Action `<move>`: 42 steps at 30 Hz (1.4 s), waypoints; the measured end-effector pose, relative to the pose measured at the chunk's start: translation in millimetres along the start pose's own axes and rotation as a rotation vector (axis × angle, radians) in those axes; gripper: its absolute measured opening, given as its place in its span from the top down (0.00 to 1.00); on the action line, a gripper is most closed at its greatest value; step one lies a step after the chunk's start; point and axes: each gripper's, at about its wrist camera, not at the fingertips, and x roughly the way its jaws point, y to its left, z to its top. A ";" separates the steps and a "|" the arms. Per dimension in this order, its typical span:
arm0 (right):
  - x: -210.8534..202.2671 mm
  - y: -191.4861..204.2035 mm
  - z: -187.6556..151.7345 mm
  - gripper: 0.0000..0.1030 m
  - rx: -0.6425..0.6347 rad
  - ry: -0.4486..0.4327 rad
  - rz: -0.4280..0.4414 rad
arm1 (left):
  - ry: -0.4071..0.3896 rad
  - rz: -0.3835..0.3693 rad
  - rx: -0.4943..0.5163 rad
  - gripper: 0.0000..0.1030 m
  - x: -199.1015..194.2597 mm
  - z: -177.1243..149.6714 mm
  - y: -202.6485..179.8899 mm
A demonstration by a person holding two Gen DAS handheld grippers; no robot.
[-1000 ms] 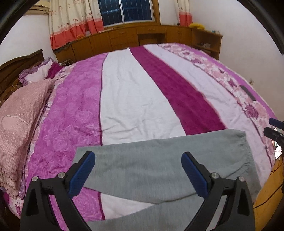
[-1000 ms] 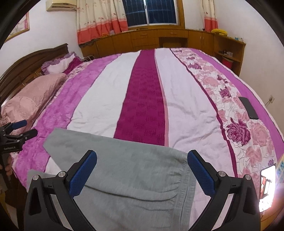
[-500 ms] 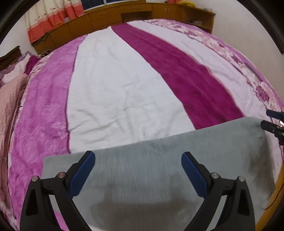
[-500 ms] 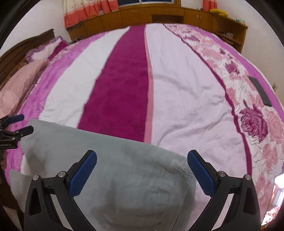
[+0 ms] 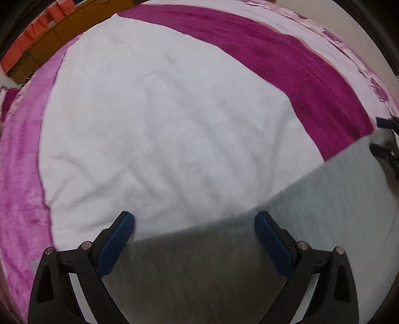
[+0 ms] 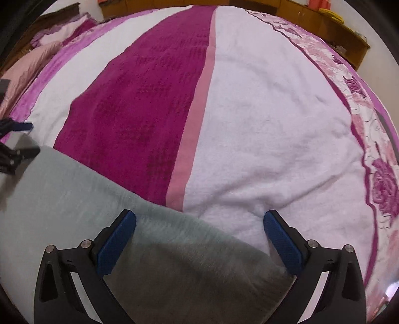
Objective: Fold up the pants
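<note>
Grey pants (image 5: pixel 311 209) lie flat across the near edge of the bed. My left gripper (image 5: pixel 194 224) is open low over their left end, the grey cloth lying between and under its blue pads. My right gripper (image 6: pixel 199 221) is open over the right end of the pants (image 6: pixel 82 197), whose edge runs between its fingers. Each gripper shows at the rim of the other view: the right gripper (image 5: pixel 385 135) at the far right, the left gripper (image 6: pixel 17 139) at the far left, both right by the pants' far edge.
The bed cover (image 6: pixel 261 119) has white, magenta and pink stripes with a rose border on the right. A pink pillow (image 6: pixel 27 64) lies at the headboard on the left. Wooden cabinets (image 6: pixel 321 20) run along the far wall.
Both grippers have dropped down and tilted toward the bed, coming close over the pants. The pants' far edge now lies between the fingers. Both stay open.
</note>
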 end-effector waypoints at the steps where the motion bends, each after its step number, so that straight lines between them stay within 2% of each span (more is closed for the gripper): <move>1: 0.5 0.1 -1.2 0.03 -0.005 -0.012 -0.002 | -0.004 -0.024 -0.007 0.03 -0.1 -1.7 4.2; 3: 1.2 2.0 -4.8 0.03 -0.020 -0.046 -0.012 | 0.007 -0.071 -0.012 0.03 -2.8 -5.1 13.4; 5: 1.0 1.5 -7.6 0.03 -0.022 -0.074 -0.015 | -0.014 -0.086 0.005 0.03 -10.9 -11.9 17.2; 8: 0.9 -0.6 -10.6 0.03 -0.020 -0.100 -0.008 | -0.033 -0.029 0.114 0.02 -11.2 -22.2 11.6; 9: 1.0 -0.8 -10.8 0.03 -0.019 -0.105 -0.007 | -0.036 -0.026 0.115 0.01 -8.5 -21.9 12.1; 14: 0.7 5.5 -13.4 0.03 -0.026 -0.119 -0.023 | -0.062 -0.062 -0.028 0.00 5.4 -18.9 25.7; 17: 1.8 5.2 -12.1 0.03 -0.024 -0.124 -0.021 | -0.095 -0.034 -0.030 0.00 2.6 -23.9 23.9; 19: 1.6 6.3 -11.7 0.03 -0.027 -0.124 -0.027 | -0.090 -0.005 -0.068 0.01 0.9 -25.4 21.7; 21: 1.7 7.2 -10.0 0.03 -0.030 -0.115 -0.034 | -0.086 0.014 -0.075 0.06 -2.9 -27.2 16.3; 23: 1.7 8.1 -7.0 0.03 -0.028 -0.088 -0.046 | -0.092 0.028 -0.073 0.17 -8.0 -27.2 6.5; 25: 0.6 13.5 -1.1 0.04 0.013 -0.009 -0.090 | -0.117 0.075 -0.071 0.22 -12.9 -28.8 -12.2; 26: -0.5 18.4 1.5 0.08 0.017 0.020 -0.114 | -0.131 0.095 -0.074 0.26 -14.0 -31.6 -16.9; 28: -5.4 33.3 6.2 0.23 -0.032 0.051 -0.137 | -0.160 0.125 -0.087 0.35 -18.3 -39.2 -28.7; 30: -10.3 41.2 7.2 0.47 -0.064 0.067 -0.124 | -0.170 0.142 -0.093 0.50 -23.1 -42.5 -36.9; 31: -13.1 43.5 6.8 0.53 -0.085 0.075 -0.108 | -0.176 0.165 -0.093 0.73 -28.3 -41.8 -42.0; 32: -17.5 43.8 5.8 0.67 -0.105 0.081 -0.090 | -0.176 0.194 -0.081 0.93 -33.8 -40.7 -48.3; 33: -22.3 42.2 4.7 0.82 -0.106 0.082 -0.079 | -0.173 0.204 -0.072 0.94 -37.3 -39.6 -53.1; 34: -27.4 39.5 3.3 0.88 -0.093 0.079 -0.059 | -0.182 0.200 -0.060 0.99 -44.4 -39.2 -57.1; 36: -44.8 30.8 -1.9 0.99 -0.045 0.059 0.005 | -0.210 0.180 -0.044 0.99 -56.8 -41.4 -53.7; 42: -101.4 31.9 -23.9 1.00 -0.003 -0.040 0.082 | -0.306 0.174 -0.059 0.99 -107.6 -56.3 -57.2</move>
